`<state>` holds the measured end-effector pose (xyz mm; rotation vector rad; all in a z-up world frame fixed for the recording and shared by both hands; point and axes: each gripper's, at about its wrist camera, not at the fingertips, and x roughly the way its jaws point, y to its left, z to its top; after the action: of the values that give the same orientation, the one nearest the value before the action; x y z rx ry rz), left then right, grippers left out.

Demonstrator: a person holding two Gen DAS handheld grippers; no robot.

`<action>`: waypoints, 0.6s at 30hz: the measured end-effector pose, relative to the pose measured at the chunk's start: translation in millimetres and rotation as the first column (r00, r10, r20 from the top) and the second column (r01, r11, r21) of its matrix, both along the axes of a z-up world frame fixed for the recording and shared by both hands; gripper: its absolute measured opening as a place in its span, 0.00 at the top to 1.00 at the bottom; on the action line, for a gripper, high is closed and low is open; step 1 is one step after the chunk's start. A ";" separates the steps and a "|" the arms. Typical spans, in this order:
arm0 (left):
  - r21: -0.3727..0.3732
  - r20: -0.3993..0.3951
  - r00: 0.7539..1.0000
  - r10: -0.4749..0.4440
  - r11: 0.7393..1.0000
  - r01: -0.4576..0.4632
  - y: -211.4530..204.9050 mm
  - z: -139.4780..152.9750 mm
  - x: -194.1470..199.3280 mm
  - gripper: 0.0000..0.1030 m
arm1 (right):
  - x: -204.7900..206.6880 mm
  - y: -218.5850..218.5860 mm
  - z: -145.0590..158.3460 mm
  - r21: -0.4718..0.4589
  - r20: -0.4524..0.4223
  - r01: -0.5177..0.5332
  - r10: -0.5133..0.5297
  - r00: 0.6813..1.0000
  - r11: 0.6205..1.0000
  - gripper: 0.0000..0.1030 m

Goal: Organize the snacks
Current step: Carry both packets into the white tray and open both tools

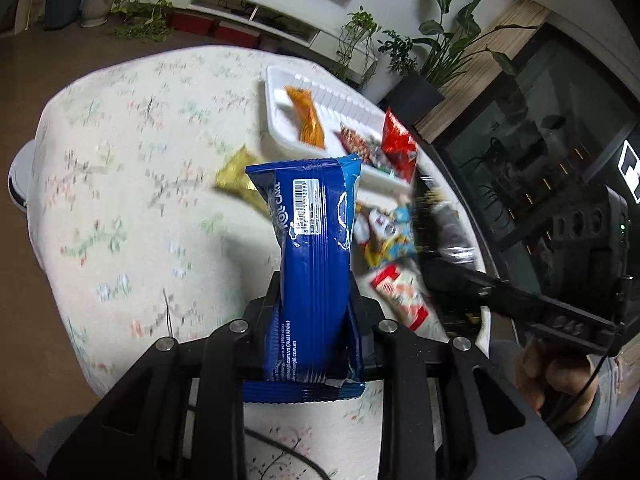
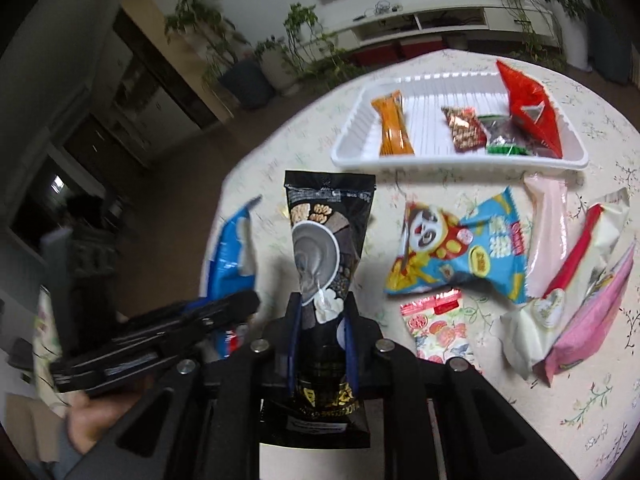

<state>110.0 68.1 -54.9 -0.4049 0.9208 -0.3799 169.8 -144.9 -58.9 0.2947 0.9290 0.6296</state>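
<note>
Black right gripper (image 2: 320, 320) tilts downward, clamped on one black sesame-drink sachet (image 2: 326, 232); left gripper (image 1: 314, 300) pinches one blue cake packet (image 1: 316, 248). White tray (image 2: 440, 162) holds four snacks.

Round table under floral cloth (image 1: 120, 208) — potted plants (image 1: 440, 40) beyond it, white low shelf unit (image 2: 440, 20) with red bins (image 1: 216, 28) far back.

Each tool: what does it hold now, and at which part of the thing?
The left tool holds the blue snack pack around its lower half. The right tool holds the black sachet around its middle.
</note>
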 end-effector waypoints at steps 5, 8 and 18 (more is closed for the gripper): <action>0.011 0.047 0.999 -0.012 1.000 0.011 0.4 28.9 28.3 0.76 | 15.4 -42.6 28.7 0.045 0.048 0.092 -0.094 0.994 0.995 0.81; 0.031 0.074 0.997 -0.016 0.999 0.013 0.8 46.8 54.9 0.76 | 34.8 -78.9 42.6 0.050 0.069 0.194 -0.197 0.978 0.980 0.81; 0.111 0.087 0.996 -0.023 0.994 0.013 -14.8 79.3 170.6 0.76 | 116.2 -113.5 92.7 -0.006 0.193 0.328 -0.321 0.927 0.944 0.81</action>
<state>280.6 53.3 24.3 -0.2760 0.8552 -0.3589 286.0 -258.4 33.8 0.3400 0.6877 0.3261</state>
